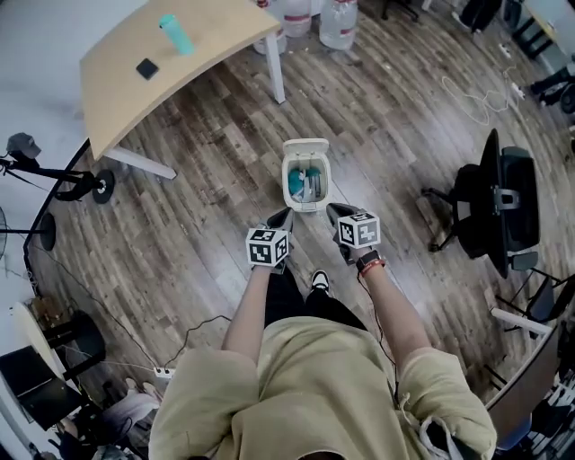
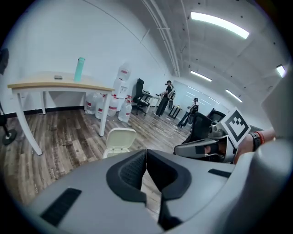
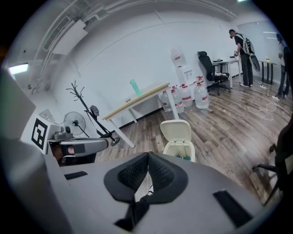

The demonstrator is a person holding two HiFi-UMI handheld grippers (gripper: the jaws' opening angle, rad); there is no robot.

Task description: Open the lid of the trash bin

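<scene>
The left hand-held gripper [image 2: 146,151] is clenched, jaw tips touching with nothing between them. The right hand-held gripper [image 3: 149,155] is clenched and empty as well. Both are held side by side at waist height, short of the trash bin [image 1: 305,207]. The bin stands on the wood floor [image 1: 198,207] just ahead, its lid [image 1: 305,146] tipped upright, teal and pale items inside. Farther off, a surface [image 1: 193,63] carries a teal bottle [image 1: 176,33], with water jugs [image 1: 339,22] beyond.
</scene>
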